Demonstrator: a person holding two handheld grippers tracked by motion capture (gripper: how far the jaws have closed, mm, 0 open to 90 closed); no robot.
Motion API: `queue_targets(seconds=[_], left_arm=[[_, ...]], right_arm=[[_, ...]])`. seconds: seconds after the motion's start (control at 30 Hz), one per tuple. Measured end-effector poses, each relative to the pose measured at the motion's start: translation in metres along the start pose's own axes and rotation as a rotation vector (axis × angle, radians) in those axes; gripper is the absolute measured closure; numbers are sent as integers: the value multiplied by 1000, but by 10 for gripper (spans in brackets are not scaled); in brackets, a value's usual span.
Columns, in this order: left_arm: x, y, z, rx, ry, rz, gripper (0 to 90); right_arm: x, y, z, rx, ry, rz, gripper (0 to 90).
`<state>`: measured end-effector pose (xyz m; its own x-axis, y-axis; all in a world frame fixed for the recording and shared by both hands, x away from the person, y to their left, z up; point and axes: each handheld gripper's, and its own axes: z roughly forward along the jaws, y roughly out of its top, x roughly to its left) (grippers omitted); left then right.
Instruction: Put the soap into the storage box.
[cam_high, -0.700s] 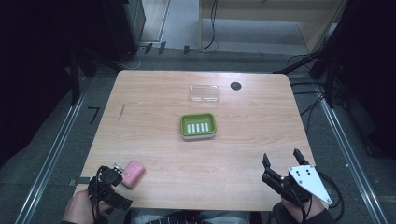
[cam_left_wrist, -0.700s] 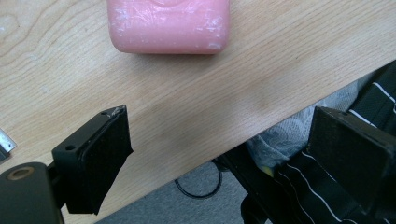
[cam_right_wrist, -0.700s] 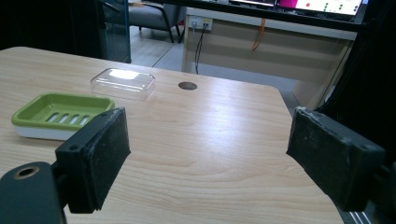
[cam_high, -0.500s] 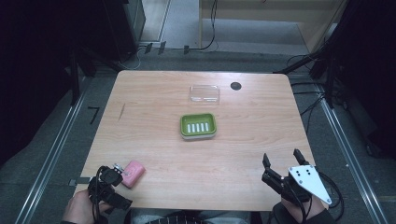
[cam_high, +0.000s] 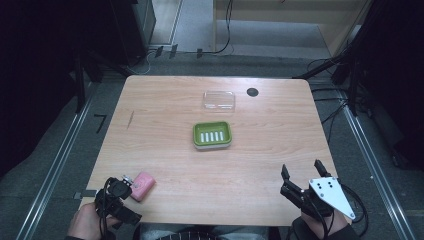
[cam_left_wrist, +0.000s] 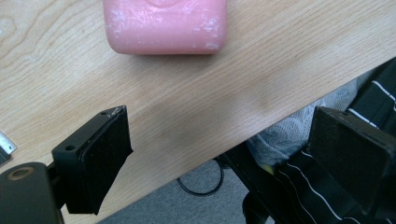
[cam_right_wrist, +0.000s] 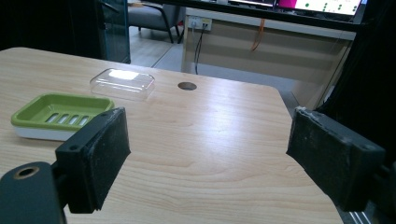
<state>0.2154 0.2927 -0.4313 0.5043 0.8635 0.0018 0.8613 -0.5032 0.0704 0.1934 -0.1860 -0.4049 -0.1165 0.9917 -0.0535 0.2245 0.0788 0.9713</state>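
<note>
A: What do we see on the desk?

B: A light wooden desk from above. Near its middle sits a green soap dish with white slots in its floor. Just beyond it lies a clear plastic lid, apart from the dish, and to the lid's right is a small dark round hole in the desk top.

A: And the soap?

B: We find a pink bar of soap at the near left corner of the desk, well apart from the dish.

A: Where are the tools?

B: The left hand-held gripper is at that same corner, just beside the soap. In the left gripper view its jaws stand wide apart and released; the soap lies ahead of them, not between them, and one jaw hangs past the desk edge. The right hand-held gripper is at the near right edge, also spread wide with nothing between its jaws, pointing toward the dish and lid.
</note>
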Motion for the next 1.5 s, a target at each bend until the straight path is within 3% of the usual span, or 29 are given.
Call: queue_targets(seconds=[0.6,1.5], left_arm=[[6,21,-1,-51,-6,5,66],[20,49,6,-56,5,-19,41]], right_arm=[[0,0,0,1,-2,-2,127],[0,0,0,1,-2,-6,127]])
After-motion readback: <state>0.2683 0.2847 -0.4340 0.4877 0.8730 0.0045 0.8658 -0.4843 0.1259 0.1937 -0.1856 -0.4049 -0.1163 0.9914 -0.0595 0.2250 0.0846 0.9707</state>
